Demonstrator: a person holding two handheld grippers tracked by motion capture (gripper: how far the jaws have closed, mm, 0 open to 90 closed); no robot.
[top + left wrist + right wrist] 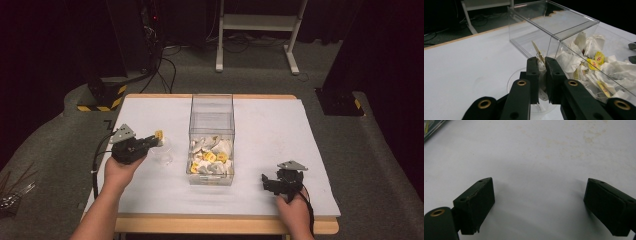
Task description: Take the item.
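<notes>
Left gripper [542, 65] clenches a tea bag [541, 75] over the clear cup [164, 151], beside the box wall [534, 37]; right gripper [539, 205] gapes above bare table [536, 152]

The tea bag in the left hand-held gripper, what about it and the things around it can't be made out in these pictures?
- Tea bag: left gripper view, black jaws cover most of it; its tag is too small to read in the high view.
- Clear cup beneath: left gripper view, the left hand-held gripper hides its inside; faint in the high view.
- Clear box: how deep the tea bag pile lies is unclear.
- Right hand-held gripper: jaw bases cut off by the lower edge.
</notes>
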